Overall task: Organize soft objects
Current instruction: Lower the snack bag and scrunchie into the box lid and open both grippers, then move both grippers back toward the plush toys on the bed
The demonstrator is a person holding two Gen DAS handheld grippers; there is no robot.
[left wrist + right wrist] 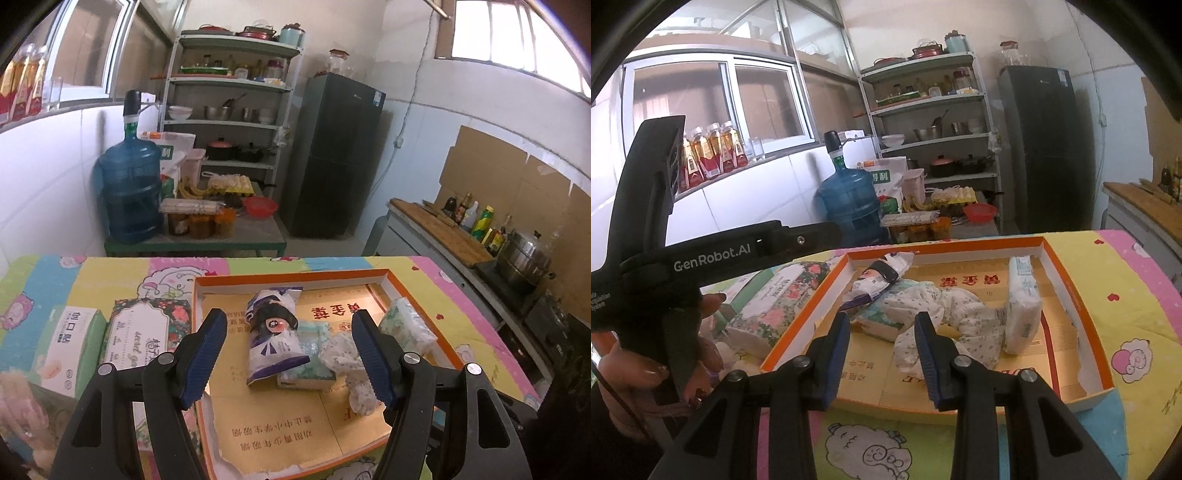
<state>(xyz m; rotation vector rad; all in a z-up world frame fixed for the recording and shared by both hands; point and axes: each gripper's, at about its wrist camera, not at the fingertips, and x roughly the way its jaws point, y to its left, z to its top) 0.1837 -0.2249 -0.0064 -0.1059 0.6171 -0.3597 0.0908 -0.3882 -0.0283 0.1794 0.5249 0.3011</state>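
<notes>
Left wrist view: the left gripper [288, 354] hangs above an orange-rimmed box lid [295, 275] on the desk [110, 273], its fingers [205, 354] spread wide with nothing between them. Inside the lid lie a tissue pack printed with a cartoon face [275, 332], a green tissue pack [308, 363] partly under it, a crumpled floral cloth [345, 363] and a wrapped white-green pack [404, 323] near the lid's right wall. Just left of the lid, 2 more packs rest on the desk: a floral tissue pack [144, 328] and a green-and-white box [74, 339]. Right wrist view: the right gripper [882, 354] hovers over the lid's near edge, fingers partly apart and empty, the cloth just beyond them. A hand [646, 362] grips the left tool's handle at the left edge.
</notes>
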